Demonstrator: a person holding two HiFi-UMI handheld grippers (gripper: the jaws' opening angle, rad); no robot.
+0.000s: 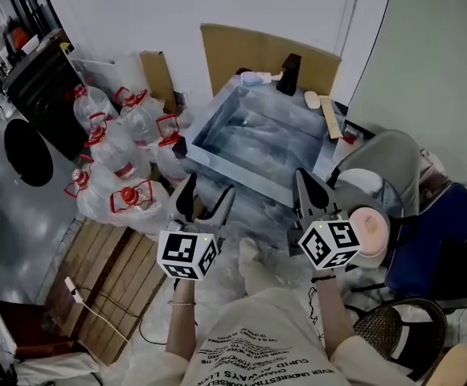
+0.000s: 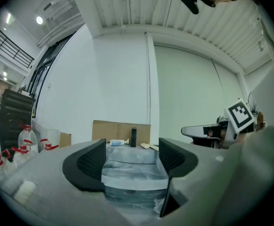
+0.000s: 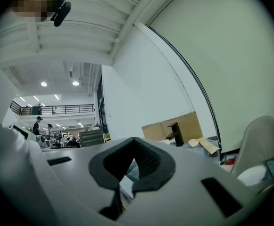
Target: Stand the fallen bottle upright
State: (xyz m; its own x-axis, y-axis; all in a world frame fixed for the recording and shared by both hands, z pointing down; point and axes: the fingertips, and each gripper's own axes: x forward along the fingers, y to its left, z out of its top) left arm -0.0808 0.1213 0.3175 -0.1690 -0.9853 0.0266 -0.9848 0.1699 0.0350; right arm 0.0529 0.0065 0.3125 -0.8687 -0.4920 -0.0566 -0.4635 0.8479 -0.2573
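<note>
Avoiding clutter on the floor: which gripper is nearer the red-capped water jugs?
Left. The left gripper hangs just right of the water jugs; the right gripper is farther right, beyond it.

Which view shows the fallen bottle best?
The head view: the bottle lies on its side on the back ledge of the sink, beside the black tap. The left gripper view shows it small and far; the right gripper view doesn't show it.

sink (image 1: 215, 125): brushed steel, dull streaky sheen. faucet (image 1: 289, 74): matt black. cardboard sheet (image 1: 249, 51) behind it: raw brown, matt. water jugs (image 1: 112, 147): clear glossy plastic, red plastic handles. floor planks (image 1: 108, 276): bare wood. left gripper (image 2: 131, 149): smooth grey plastic body, pads black, matt, fine-textured.
</note>
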